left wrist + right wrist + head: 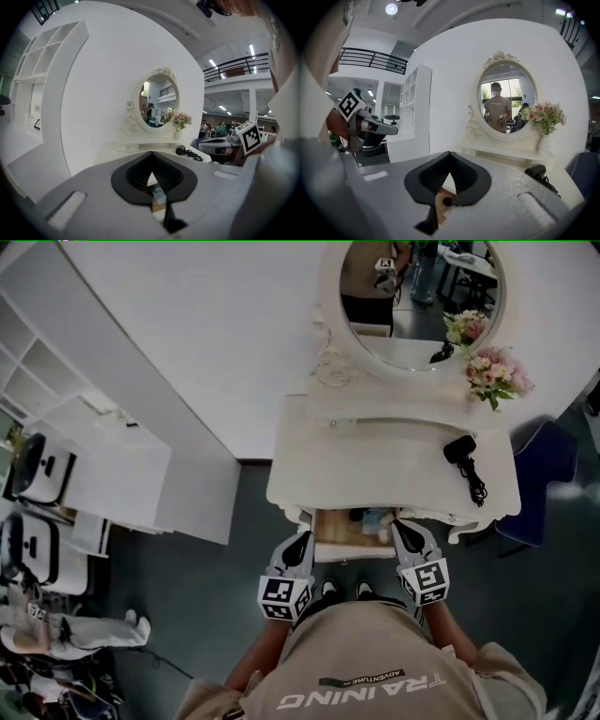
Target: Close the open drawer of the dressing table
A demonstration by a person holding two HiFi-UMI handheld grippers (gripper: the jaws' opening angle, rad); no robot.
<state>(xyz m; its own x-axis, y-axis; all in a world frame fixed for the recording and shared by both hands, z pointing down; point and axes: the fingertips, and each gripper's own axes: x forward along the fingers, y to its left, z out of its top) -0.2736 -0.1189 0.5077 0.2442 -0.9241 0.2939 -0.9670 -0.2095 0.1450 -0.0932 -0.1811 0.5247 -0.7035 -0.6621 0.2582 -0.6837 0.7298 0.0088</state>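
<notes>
The white dressing table [375,465] stands against the wall, its wooden drawer [342,532] pulled out toward me with small items inside. My left gripper [302,540] is at the drawer's front left corner, jaws shut and empty. My right gripper [401,527] is at the front right corner, also shut on nothing. I cannot tell whether either touches the drawer. In the left gripper view the gripper [151,154] has its tips meeting, with the drawer [157,202] showing below them. The right gripper [449,153] looks the same in its own view, over the drawer [442,202].
On the tabletop lie a black hair dryer [463,452] with its cord and a flower bunch [495,373] beside the oval mirror [417,296]. A white shelf unit [112,465] stands at left, a blue chair [544,465] at right. My shoes [342,589] are below the drawer.
</notes>
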